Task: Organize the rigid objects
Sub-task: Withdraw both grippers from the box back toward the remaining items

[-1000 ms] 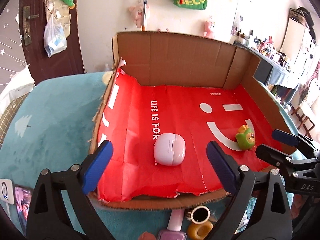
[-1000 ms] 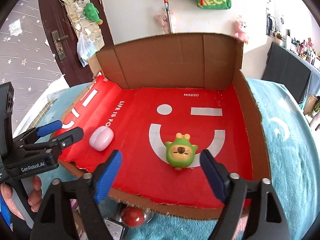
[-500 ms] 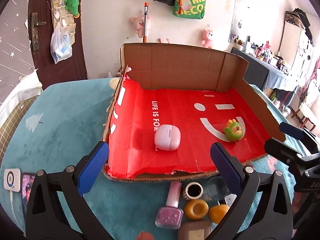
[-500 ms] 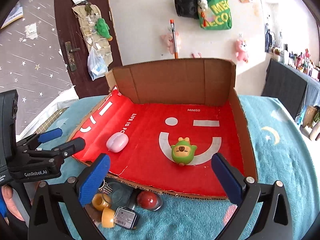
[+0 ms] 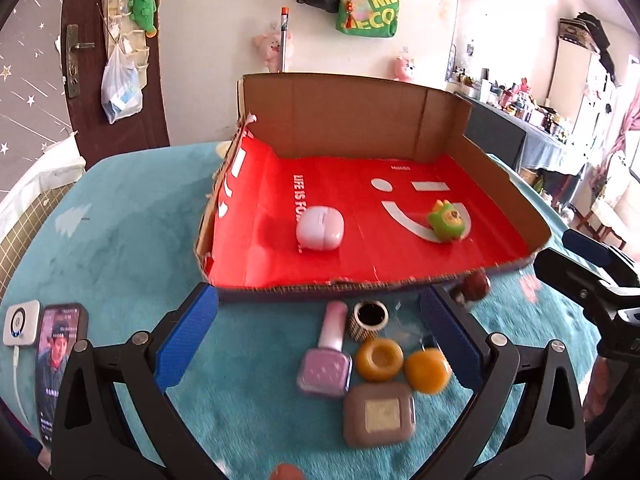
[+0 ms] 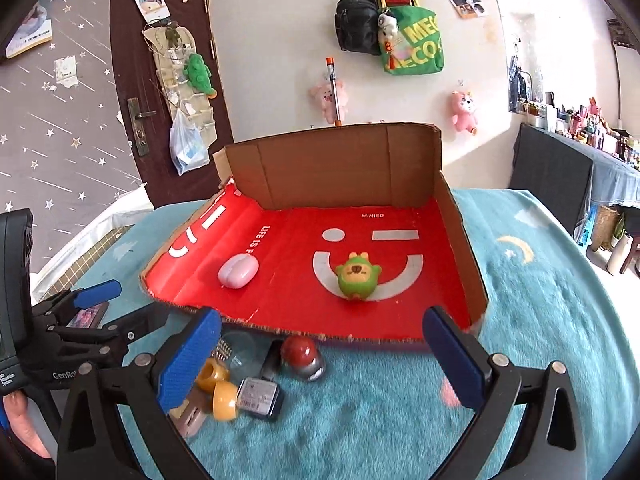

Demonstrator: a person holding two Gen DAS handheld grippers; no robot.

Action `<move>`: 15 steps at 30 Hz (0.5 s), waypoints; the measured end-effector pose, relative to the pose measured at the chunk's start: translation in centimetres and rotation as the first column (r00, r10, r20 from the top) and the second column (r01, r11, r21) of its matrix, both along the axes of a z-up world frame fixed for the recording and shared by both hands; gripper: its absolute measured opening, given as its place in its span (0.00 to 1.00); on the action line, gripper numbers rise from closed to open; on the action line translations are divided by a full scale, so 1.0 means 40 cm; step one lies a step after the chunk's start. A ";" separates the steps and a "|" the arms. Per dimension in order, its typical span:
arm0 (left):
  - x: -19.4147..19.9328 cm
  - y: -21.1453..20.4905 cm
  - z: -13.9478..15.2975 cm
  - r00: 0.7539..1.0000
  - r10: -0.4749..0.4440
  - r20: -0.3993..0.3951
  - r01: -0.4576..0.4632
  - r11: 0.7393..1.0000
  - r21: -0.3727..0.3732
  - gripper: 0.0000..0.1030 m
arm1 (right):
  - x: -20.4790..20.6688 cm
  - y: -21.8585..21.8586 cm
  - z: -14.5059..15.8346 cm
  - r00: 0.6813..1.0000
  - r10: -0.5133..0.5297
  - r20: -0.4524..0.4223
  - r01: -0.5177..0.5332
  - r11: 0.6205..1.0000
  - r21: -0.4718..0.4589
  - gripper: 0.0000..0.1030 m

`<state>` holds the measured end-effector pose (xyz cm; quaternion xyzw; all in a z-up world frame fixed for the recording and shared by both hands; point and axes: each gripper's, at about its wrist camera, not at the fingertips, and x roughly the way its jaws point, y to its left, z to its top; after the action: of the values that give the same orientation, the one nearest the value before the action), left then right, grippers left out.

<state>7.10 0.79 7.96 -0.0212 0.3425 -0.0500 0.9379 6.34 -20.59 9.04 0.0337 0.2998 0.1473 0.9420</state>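
A: Where are things sitting right now?

B: The pink case (image 5: 320,227) and the green toy (image 5: 448,224) are lying inside the box (image 5: 360,120), the case toward its left side, the toy on the white smile toward the right. The rest are clustering on the blue cover just outside the box's front edge: polish bottle (image 5: 326,356), ring (image 5: 372,316), two amber pieces (image 5: 380,356), a brown compact (image 5: 378,416) and a red ball (image 5: 476,284).

A: And the grippers?

B: Both are standing wide apart with nothing between the pads. The left gripper (image 5: 318,344) is framing the pile; the right gripper (image 6: 318,354) is hanging over the front edge with the ball (image 6: 300,350) between its fingers but untouched. Their jaws have just been opening.

A: Why wide like that?

B: My guess is each is preparing to take another piece from the pile, so the spread is leaving room to drop around one.

A: Is either view giving more?

B: The left one is showing the bottle, ring and compact plainly, plus a phone (image 5: 60,348) near the cover's left edge. The right one is showing the toy's face, a small dark box (image 6: 258,394) by the ball, and the other gripper at its left with a fingertip (image 6: 16,404) below it.
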 end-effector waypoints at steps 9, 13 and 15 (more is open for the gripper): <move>-0.062 -0.009 -0.014 1.000 0.007 -0.005 -0.007 1.000 -0.002 1.00 | -0.053 -0.015 -0.031 1.000 -0.029 -0.012 0.029 0.999 0.027 1.00; -0.084 -0.010 -0.019 1.000 -0.001 -0.008 0.001 1.000 -0.016 1.00 | -0.069 -0.018 -0.058 0.998 -0.031 -0.047 0.032 0.999 0.032 1.00; -0.089 -0.010 -0.027 1.000 -0.005 -0.023 0.005 1.000 -0.025 1.00 | -0.075 -0.018 -0.067 0.998 -0.033 -0.057 0.035 0.999 0.031 1.00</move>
<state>3.54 0.41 6.88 -0.0325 0.3527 -0.0564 0.9335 3.35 -21.31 6.36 0.0578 0.3233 0.1349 0.9349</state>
